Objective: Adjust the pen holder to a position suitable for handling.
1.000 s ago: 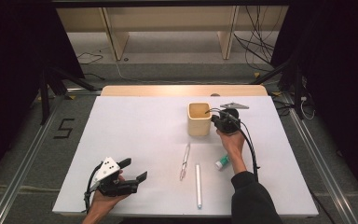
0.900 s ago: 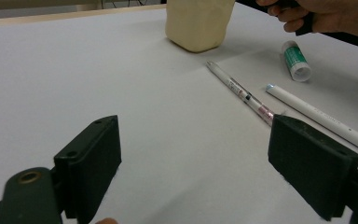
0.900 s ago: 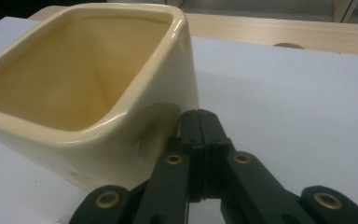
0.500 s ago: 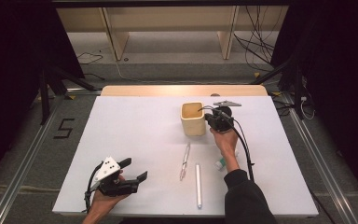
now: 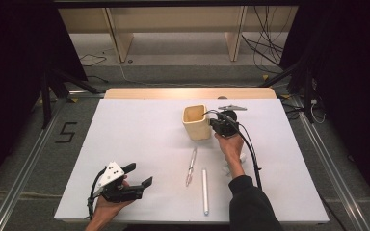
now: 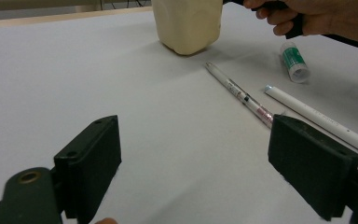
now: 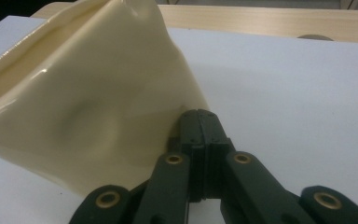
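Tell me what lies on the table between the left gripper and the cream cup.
Mostly bare white table. In the high view nothing sits between the left gripper and the cream cup; the clear pen lies just right of that line.

A cream-coloured, soft plastic cup with a squarish open mouth (image 5: 196,122) is standing on the white table, tilting slightly, its wall being pinched inward.

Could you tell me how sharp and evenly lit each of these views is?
High view: bright white table, surroundings nearly black. Left gripper view: its jaws look soft, pens fairly crisp. Right gripper view: cream cup shows glossy highlights along its rim, slightly soft.
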